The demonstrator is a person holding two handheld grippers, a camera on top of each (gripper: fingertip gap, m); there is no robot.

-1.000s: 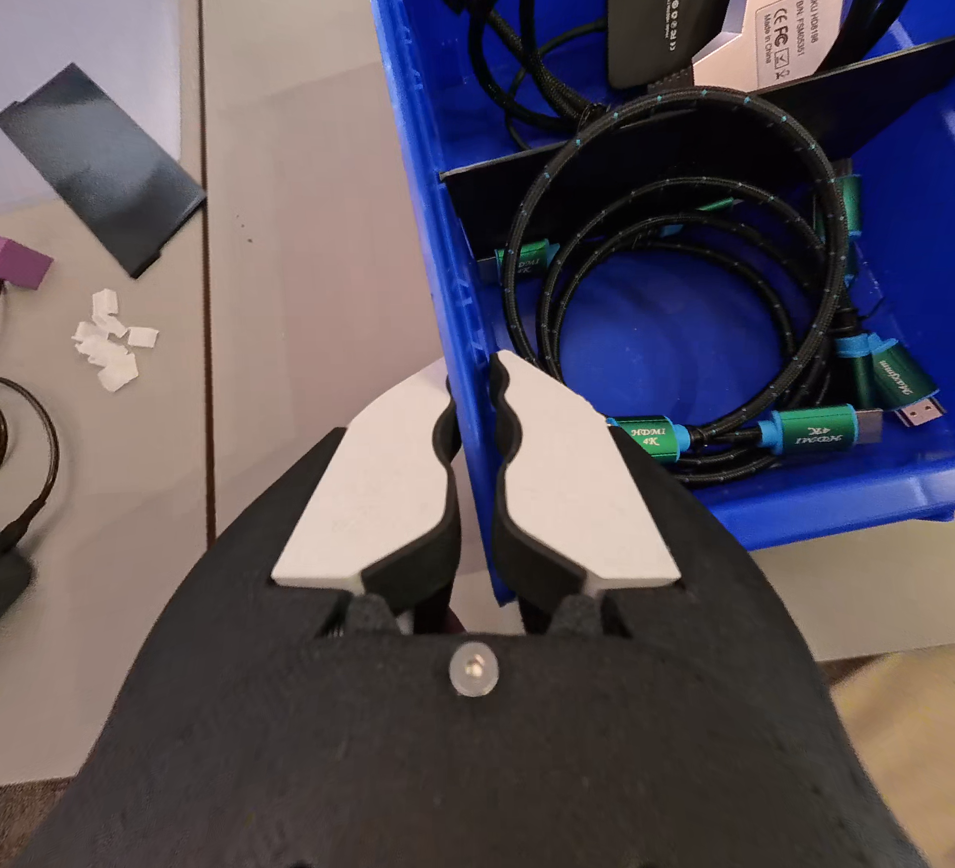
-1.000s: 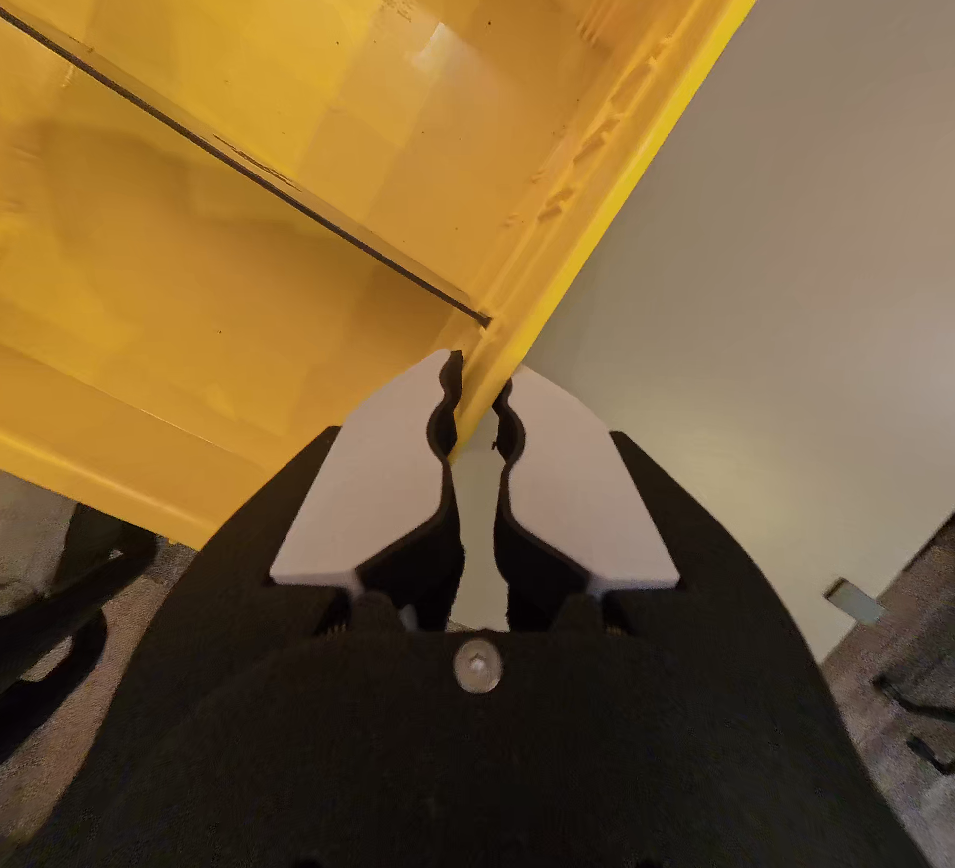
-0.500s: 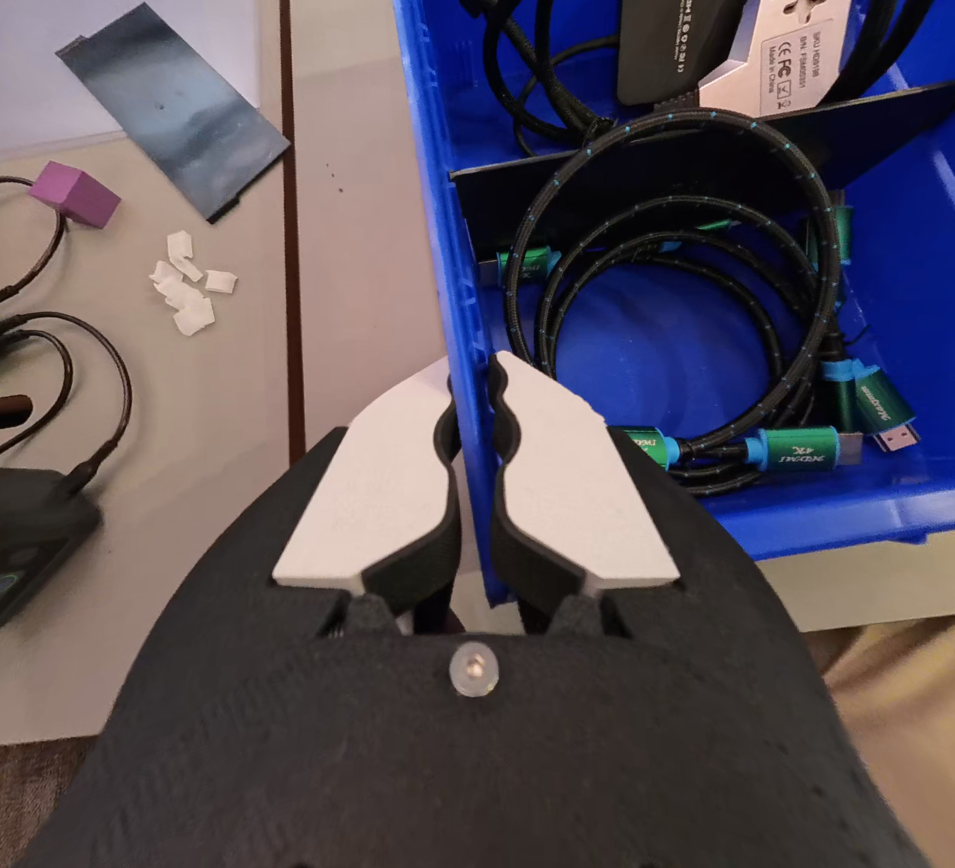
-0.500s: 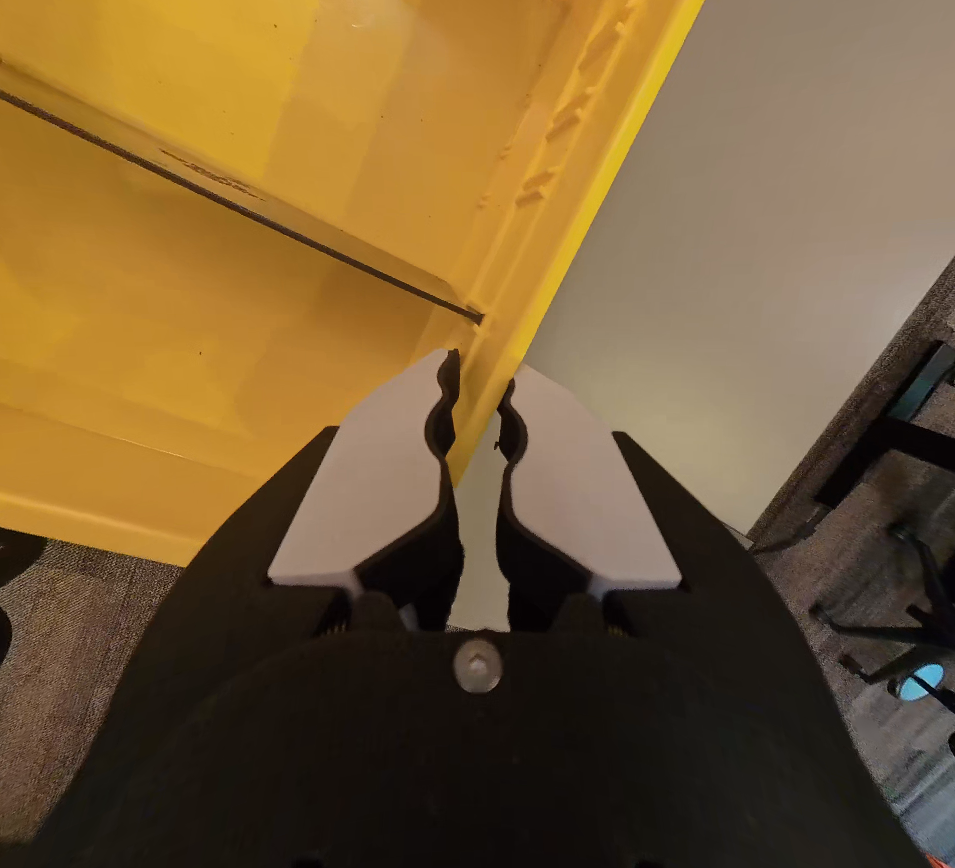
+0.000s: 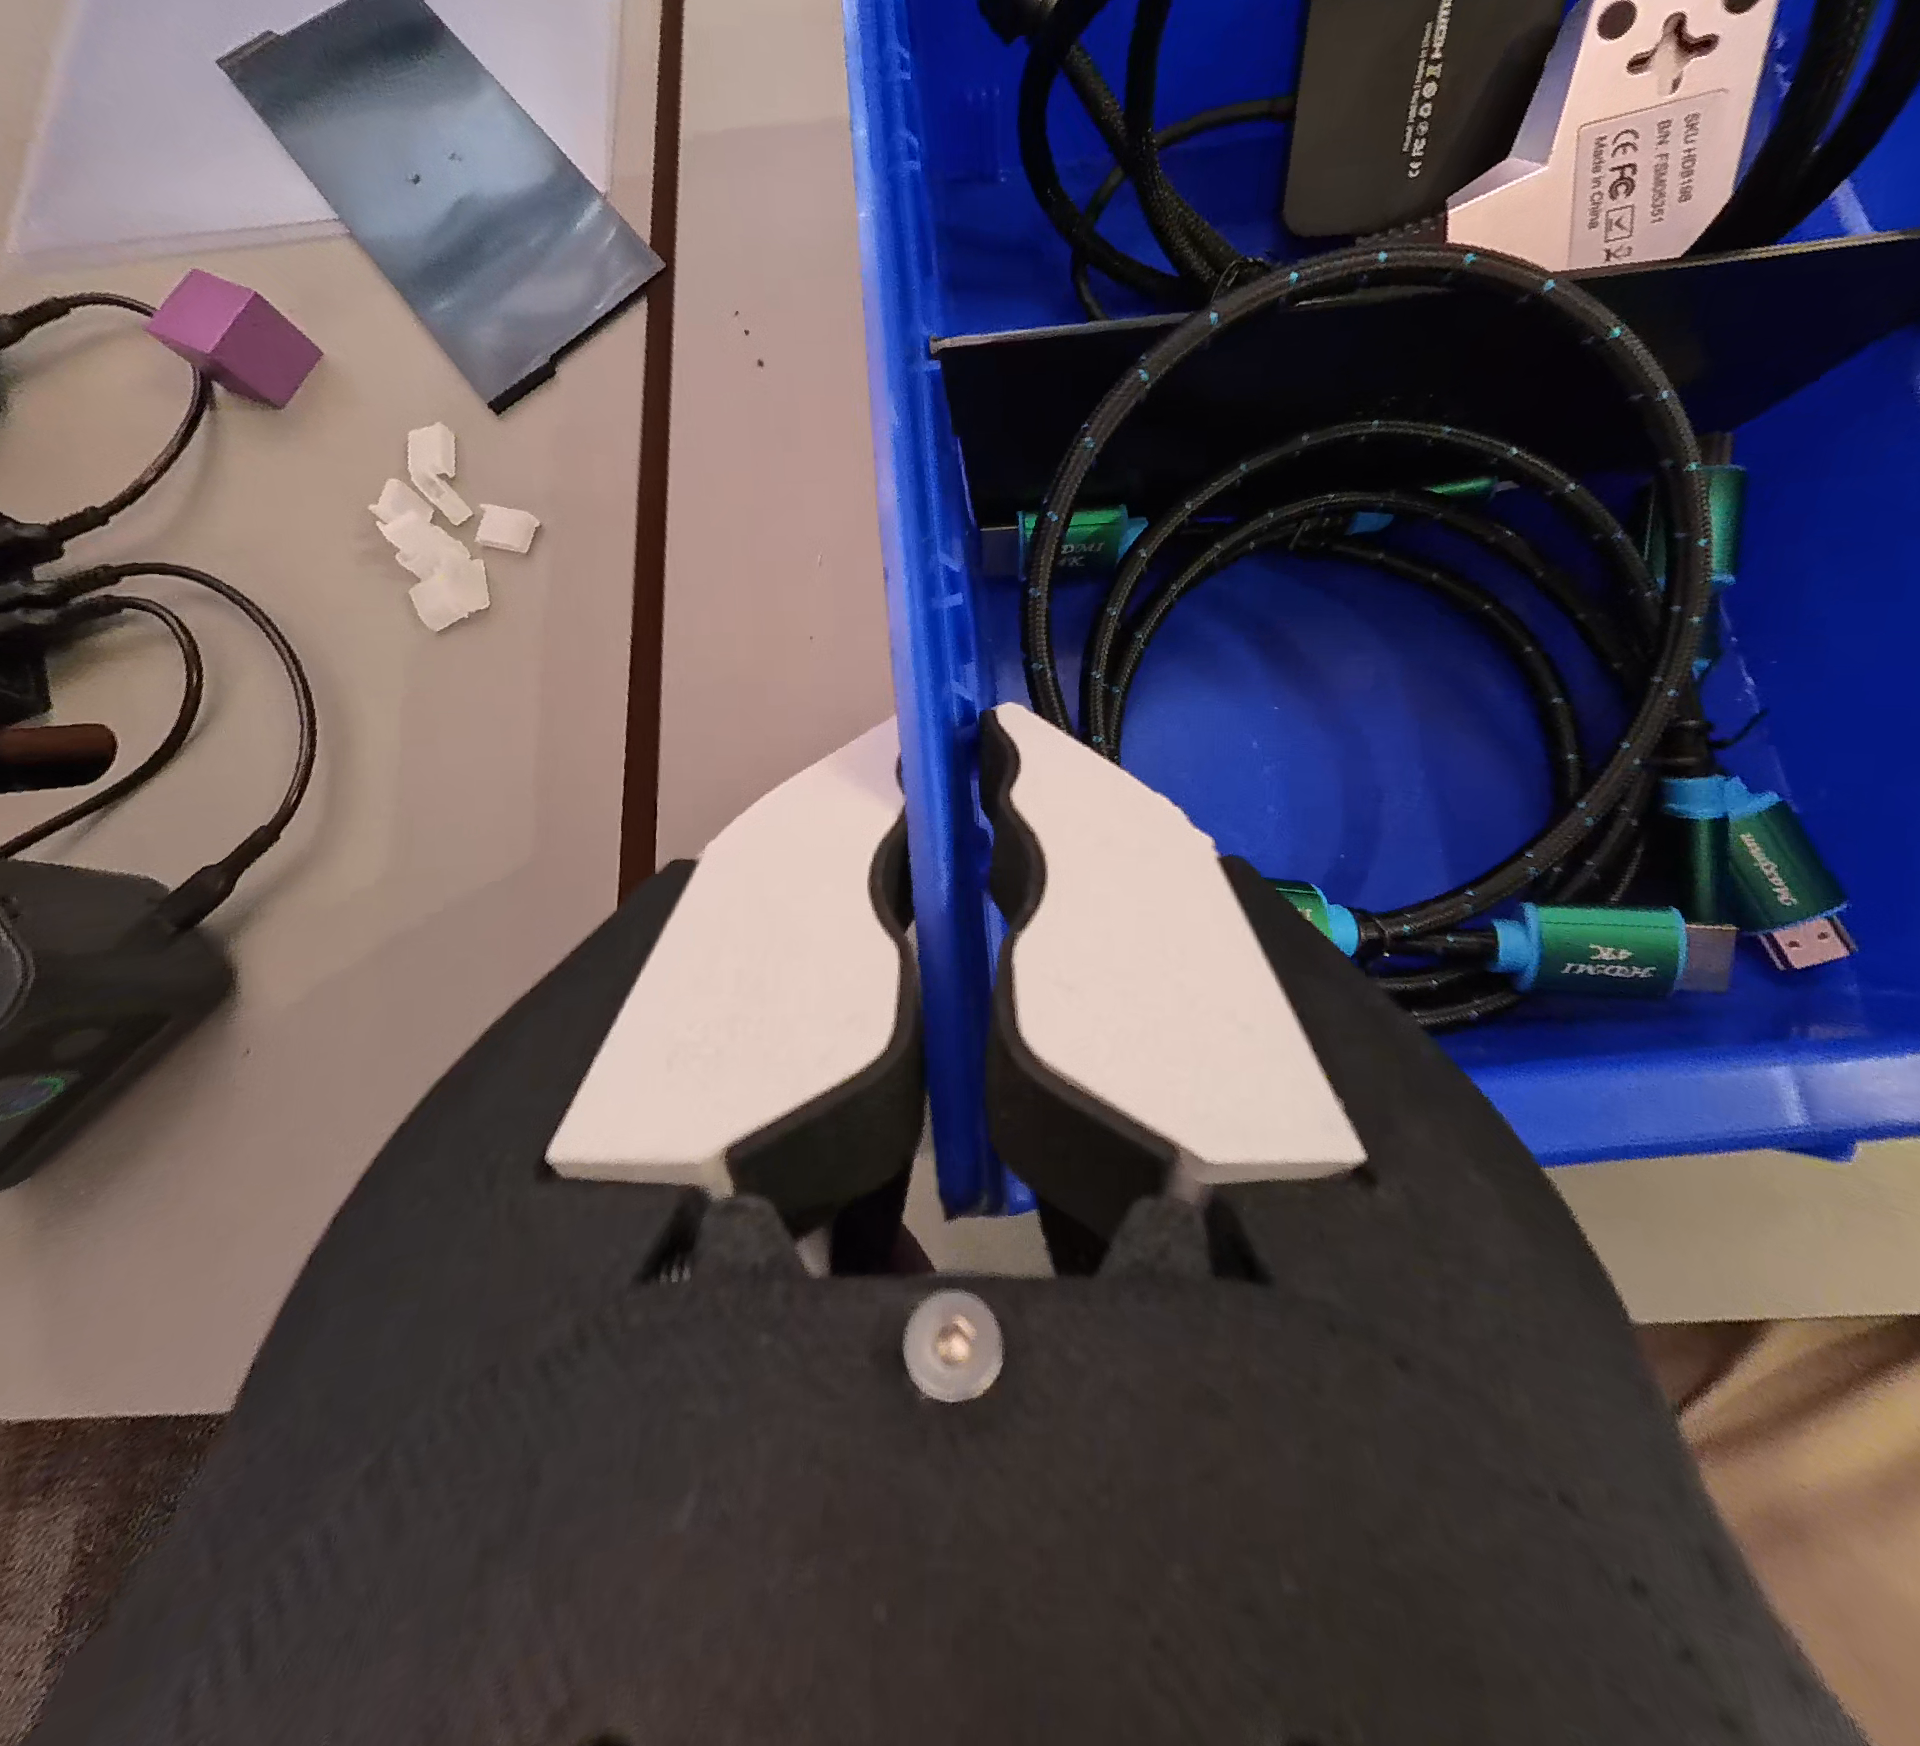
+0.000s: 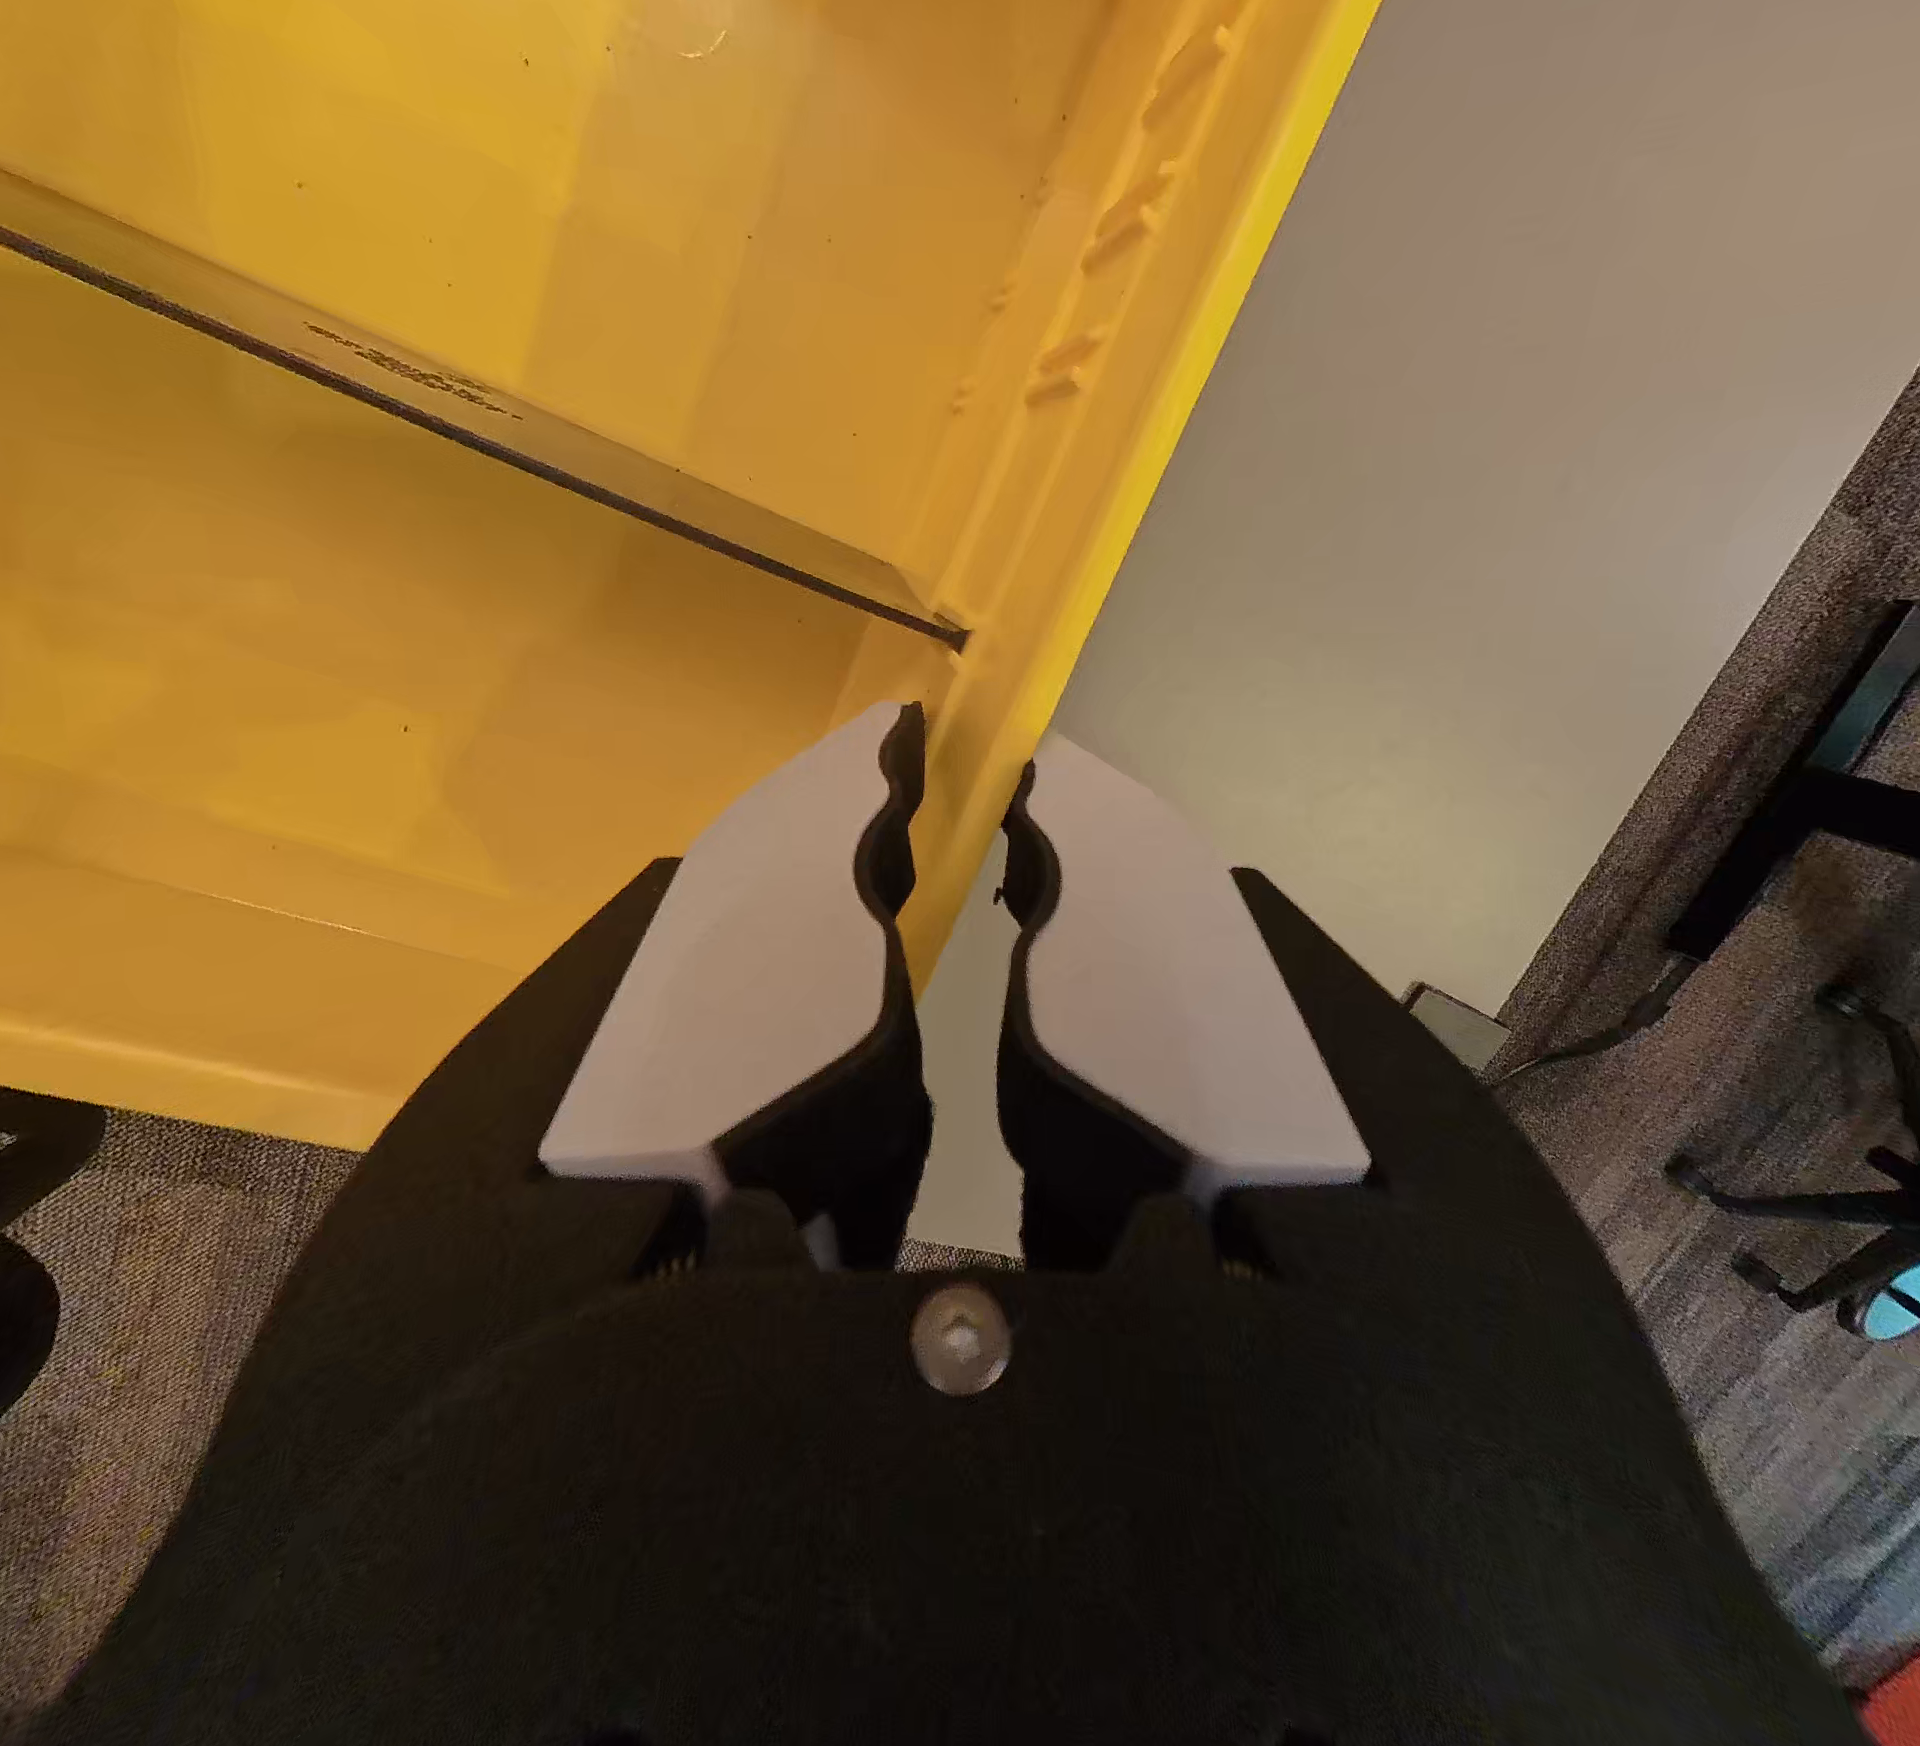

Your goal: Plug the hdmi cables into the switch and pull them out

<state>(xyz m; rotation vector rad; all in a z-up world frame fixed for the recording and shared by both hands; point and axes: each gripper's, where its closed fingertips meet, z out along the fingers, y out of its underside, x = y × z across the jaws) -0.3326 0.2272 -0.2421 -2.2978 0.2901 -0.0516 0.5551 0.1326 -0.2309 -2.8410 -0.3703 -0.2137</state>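
On my left, the counter (image 5: 790, 242) carries one purple block (image 5: 234, 335), one dark foil pouch (image 5: 436, 190) and a small heap of white plastic caps (image 5: 442, 533). My left gripper (image 5: 943, 751) is clenched on the side wall of the blue plastic bin (image 5: 914, 449). Behind its black divider lie two switch boxes, one black (image 5: 1423, 65) and one silver (image 5: 1631, 127). In front lie the coiled braided hdmi cables with green plugs (image 5: 1351, 616); I count perhaps five plugs, though the coils overlap. My right gripper (image 6: 966, 740) grips the rim of the empty yellow plastic bin (image 6: 1174, 346). I judge this as bin positioning, before any plugging. Next, release both and reach for a switch.
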